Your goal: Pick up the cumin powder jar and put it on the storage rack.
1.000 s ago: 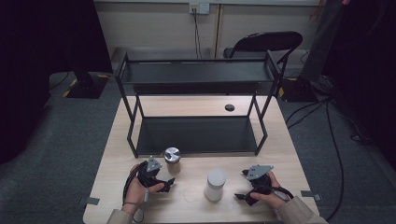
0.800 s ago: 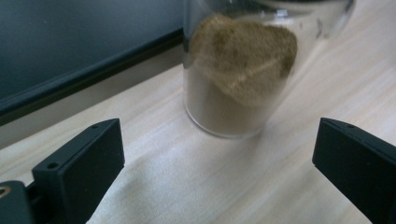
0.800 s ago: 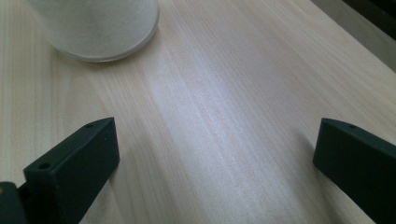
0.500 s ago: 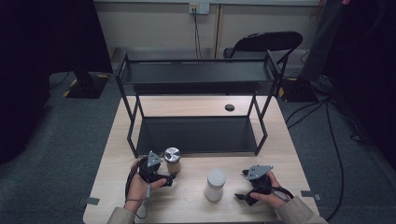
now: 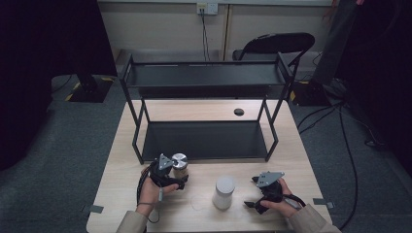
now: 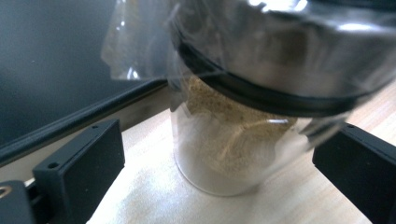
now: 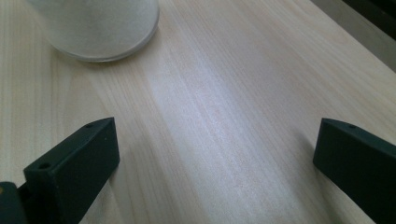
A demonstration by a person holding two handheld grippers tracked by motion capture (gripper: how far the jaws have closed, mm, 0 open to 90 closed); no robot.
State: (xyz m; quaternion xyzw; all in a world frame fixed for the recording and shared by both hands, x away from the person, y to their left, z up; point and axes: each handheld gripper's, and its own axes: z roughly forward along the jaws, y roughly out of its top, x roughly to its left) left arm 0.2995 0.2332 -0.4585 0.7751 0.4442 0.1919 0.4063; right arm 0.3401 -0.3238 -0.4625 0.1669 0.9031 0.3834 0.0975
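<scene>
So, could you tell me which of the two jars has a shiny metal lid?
The jar of tan powder between the left gripper's jaws; the white jar has none.

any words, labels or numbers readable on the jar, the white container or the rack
None can be read.
Glass jar with metal lid, between the left gripper's open jaws: no label shows.
White container: plain, no print.
Black rack: no markings.
Wall socket: too small to tell.

Glass spice jar point(image 6: 233, 140), steel-lidded, stands upright on table point(image 5: 194, 213) beside rack point(image 5: 204, 141).
</scene>
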